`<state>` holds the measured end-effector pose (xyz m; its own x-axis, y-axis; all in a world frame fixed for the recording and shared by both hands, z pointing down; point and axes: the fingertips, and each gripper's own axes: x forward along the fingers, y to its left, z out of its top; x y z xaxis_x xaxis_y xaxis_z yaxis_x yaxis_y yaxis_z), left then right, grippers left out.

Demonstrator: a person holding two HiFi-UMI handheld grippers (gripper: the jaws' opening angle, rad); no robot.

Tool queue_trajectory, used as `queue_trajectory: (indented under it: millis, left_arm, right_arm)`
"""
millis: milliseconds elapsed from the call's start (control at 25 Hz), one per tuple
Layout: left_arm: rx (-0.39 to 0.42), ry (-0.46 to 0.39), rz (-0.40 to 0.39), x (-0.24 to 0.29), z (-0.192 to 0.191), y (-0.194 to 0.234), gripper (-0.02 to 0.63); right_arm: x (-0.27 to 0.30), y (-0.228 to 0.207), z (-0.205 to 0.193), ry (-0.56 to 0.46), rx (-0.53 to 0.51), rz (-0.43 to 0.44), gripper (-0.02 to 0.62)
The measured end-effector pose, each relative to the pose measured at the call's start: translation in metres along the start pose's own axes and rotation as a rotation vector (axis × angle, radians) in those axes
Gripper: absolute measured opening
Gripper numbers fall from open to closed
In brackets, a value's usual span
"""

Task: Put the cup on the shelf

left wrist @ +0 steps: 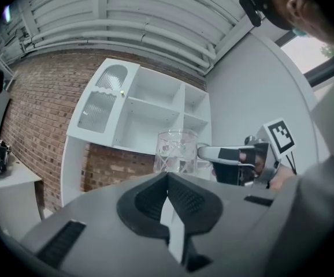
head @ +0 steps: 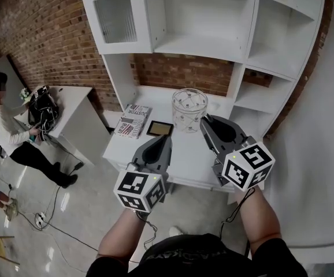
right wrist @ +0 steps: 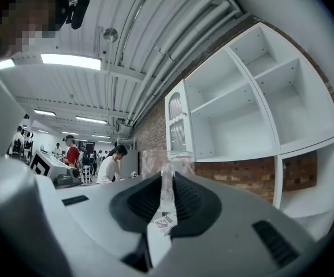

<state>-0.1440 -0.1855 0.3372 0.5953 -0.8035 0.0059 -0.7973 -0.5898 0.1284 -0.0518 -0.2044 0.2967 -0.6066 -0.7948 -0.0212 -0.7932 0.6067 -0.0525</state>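
A clear plastic cup (head: 189, 108) with a faint pattern hangs above the white counter (head: 184, 157) in front of the white shelf unit (head: 204, 42). My right gripper (head: 205, 120) is shut on the cup's wall from the right; in the right gripper view the thin wall of the cup (right wrist: 164, 169) runs between the pads. The left gripper view shows the cup (left wrist: 175, 152) with the right gripper (left wrist: 206, 152) on its side. My left gripper (head: 162, 141) hovers lower left of the cup, shut and holding nothing.
A book (head: 133, 120) and a small dark frame (head: 160, 128) lie on the counter's left part. The shelf unit has open compartments and a glass door (head: 115, 16). A person (head: 8, 134) stands by a desk (head: 71, 105) at the left. Cables lie on the floor.
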Motion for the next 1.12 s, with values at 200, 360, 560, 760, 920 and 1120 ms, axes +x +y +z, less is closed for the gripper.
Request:
queue_trajectory:
  millis: [200,360,560,760,920,1120]
  left_arm:
    - [-0.004,-0.009,-0.027,0.002,0.007,0.006,0.006]
    - [-0.013,-0.005,-0.042,0.008,0.005,0.008,0.006]
    - [-0.006,-0.005,-0.056,0.018,0.008,0.01,0.006]
    - [0.003,-0.017,-0.06,0.033,0.018,0.013,0.006]
    - [0.01,-0.023,-0.064,0.05,0.022,0.017,0.005]
    - [0.009,-0.029,-0.065,0.081,0.026,0.023,0.006]
  right_arm:
    - [0.01,0.004,0.001,0.005,-0.002,-0.021,0.035]
    - [0.013,0.002,0.004,0.004,-0.01,-0.032,0.035]
    - [0.022,-0.007,0.007,0.0,-0.002,-0.041,0.035]
    - [0.033,-0.019,0.014,-0.003,-0.008,-0.042,0.035]
    - [0.043,-0.034,0.02,-0.01,-0.017,-0.046,0.035]
    - [0.059,-0.062,0.028,-0.017,-0.017,-0.05,0.035]
